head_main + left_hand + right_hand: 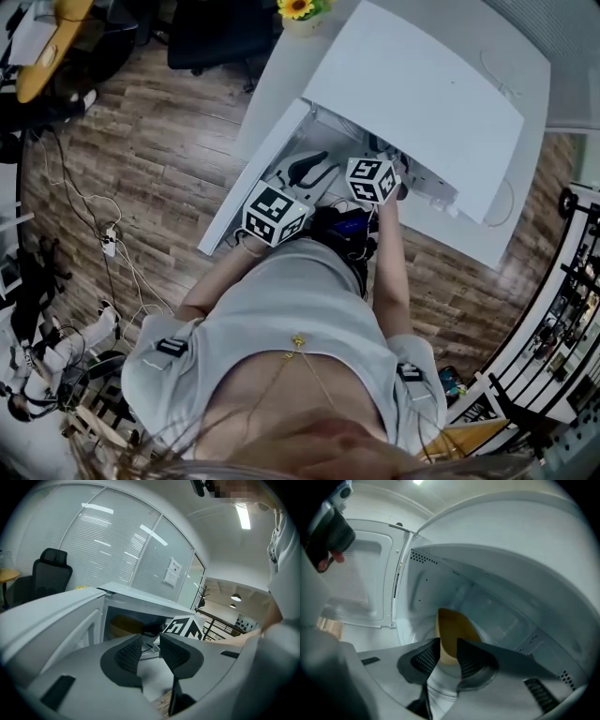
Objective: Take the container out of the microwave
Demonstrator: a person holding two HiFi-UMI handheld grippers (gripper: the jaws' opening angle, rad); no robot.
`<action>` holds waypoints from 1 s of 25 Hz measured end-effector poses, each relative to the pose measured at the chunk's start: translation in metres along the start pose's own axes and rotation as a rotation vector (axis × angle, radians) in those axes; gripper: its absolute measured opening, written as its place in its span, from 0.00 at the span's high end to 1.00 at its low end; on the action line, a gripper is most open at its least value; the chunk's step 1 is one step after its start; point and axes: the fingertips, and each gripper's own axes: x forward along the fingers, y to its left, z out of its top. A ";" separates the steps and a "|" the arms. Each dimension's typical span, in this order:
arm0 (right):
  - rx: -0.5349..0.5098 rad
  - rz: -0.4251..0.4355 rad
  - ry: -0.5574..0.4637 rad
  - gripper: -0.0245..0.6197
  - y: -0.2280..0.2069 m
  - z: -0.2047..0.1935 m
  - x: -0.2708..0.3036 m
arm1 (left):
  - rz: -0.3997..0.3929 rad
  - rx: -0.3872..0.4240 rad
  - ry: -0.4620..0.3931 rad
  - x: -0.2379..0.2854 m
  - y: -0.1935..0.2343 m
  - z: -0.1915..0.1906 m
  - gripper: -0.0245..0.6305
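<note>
Right hand-held gripper (447, 660) nearest lens, reaching inside microwave (511, 588) cavity. Jaws clenched on near rim of tan container (457, 627).

Container body lies beyond jaw tips, low in cavity, toward back wall.

Left hand-held gripper (150, 651) outside, facing opening. Jaws slightly parted, nothing between.

Risks:
- Bite on rim only, so container may tilt or slip during pull-out.
- May clip cavity lip or open door (361, 573).
- Contents unseen, spill possible.
</note>
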 end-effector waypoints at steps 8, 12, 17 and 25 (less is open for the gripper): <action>0.001 0.001 0.017 0.78 0.000 0.000 0.013 | 0.009 -0.011 -0.001 -0.001 0.003 -0.002 0.77; 0.005 0.007 0.009 0.78 0.001 0.004 0.016 | 0.004 -0.012 0.003 0.000 0.003 -0.003 0.77; 0.022 0.025 0.023 0.78 0.001 0.004 0.020 | 0.003 -0.016 0.007 0.000 0.003 -0.003 0.77; 0.024 0.042 0.055 0.78 0.003 -0.005 0.030 | 0.008 -0.021 0.002 0.001 0.007 -0.001 0.77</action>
